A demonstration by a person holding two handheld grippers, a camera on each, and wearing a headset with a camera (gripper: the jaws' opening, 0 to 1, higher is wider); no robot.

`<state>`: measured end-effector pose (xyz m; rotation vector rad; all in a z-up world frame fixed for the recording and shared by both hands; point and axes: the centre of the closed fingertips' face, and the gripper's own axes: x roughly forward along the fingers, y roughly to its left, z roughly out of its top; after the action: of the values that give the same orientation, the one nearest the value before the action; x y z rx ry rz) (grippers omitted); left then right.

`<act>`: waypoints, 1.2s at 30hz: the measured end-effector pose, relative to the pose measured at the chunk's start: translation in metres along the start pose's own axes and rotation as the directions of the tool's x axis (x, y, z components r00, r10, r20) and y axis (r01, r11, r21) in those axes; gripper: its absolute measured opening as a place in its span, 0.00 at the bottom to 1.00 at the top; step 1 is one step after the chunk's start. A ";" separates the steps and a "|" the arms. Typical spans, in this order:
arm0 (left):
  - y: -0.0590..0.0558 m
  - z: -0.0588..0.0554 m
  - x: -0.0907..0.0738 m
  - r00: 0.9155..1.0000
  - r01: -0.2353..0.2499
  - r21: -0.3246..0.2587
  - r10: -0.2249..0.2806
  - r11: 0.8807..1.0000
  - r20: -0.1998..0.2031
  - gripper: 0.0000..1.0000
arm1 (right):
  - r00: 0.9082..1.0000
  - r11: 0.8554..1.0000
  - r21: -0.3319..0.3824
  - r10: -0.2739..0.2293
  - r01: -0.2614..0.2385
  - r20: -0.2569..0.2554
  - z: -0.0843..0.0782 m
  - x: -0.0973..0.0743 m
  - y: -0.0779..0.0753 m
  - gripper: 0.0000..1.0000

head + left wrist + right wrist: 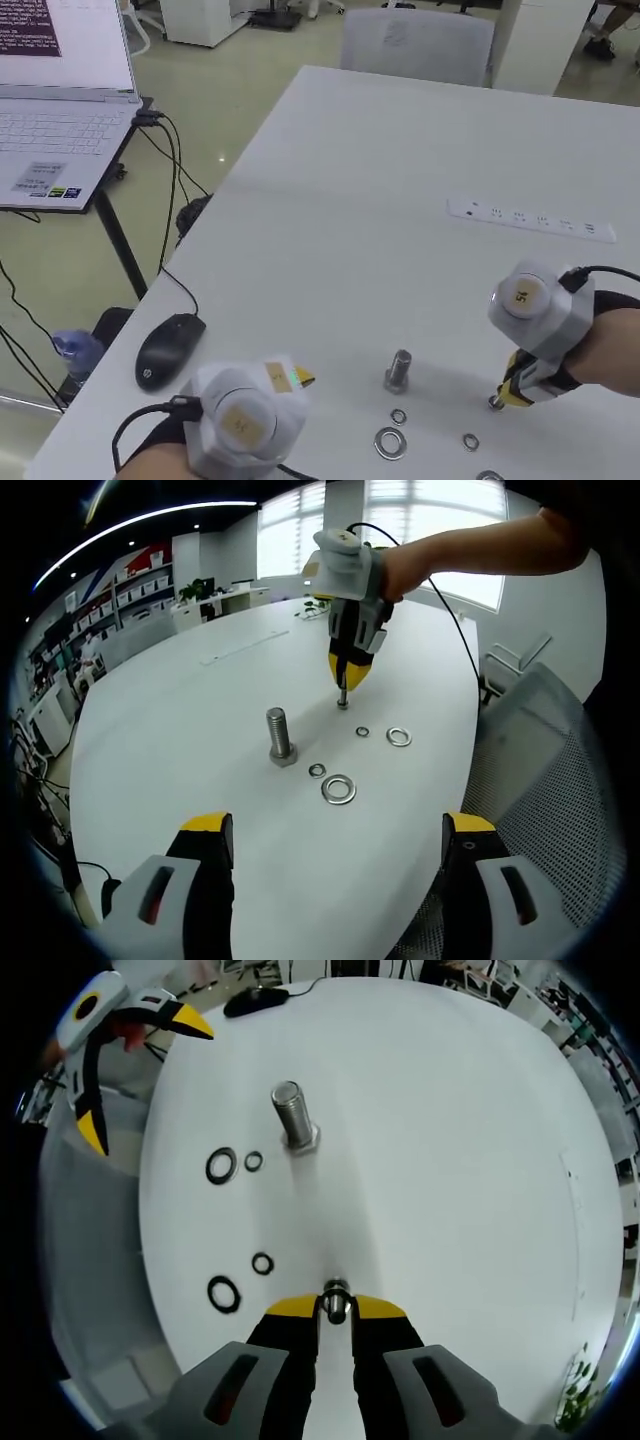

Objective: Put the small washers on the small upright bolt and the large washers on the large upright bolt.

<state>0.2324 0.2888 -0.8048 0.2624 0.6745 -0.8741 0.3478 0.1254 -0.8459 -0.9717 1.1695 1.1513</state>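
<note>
The large bolt (pixel 398 370) stands upright on the white table (pixel 380 220). Right of it stands the small bolt (pixel 496 402), with my right gripper (pixel 505 398) shut on it from above. In the right gripper view the small bolt (pixel 336 1305) sits pinched between the yellow fingertips (pixel 292 1309). Two small washers (pixel 398 416) (pixel 470 441) and two large washers (pixel 390 442) (pixel 489 477) lie flat in front of the bolts. My left gripper (pixel 335 842) hovers open and empty at the table's near edge, pointing at the large bolt (pixel 280 738).
A black mouse (pixel 170 348) with its cable lies near the table's left edge. A white power strip (pixel 530 220) lies at the back right. A laptop (pixel 50 120) sits on a side stand to the left, and a grey chair (pixel 415 45) stands beyond the table.
</note>
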 end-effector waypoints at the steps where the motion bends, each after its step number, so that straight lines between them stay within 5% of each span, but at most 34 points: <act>1: 0.000 0.000 0.000 1.000 0.000 0.001 0.000 1.000 -0.001 0.86 | 1.000 1.000 0.000 0.001 -0.001 -0.003 -0.001 0.002 0.000 0.13; 36: 0.003 -0.005 -0.003 1.000 0.003 -0.014 -0.003 1.000 -0.010 0.81 | 0.999 0.999 -0.034 0.007 -0.008 -0.033 -0.004 0.024 0.000 0.13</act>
<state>0.2313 0.2952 -0.8071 0.2531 0.6901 -0.8707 0.3476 0.1250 -0.8704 -1.0164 1.1838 1.1685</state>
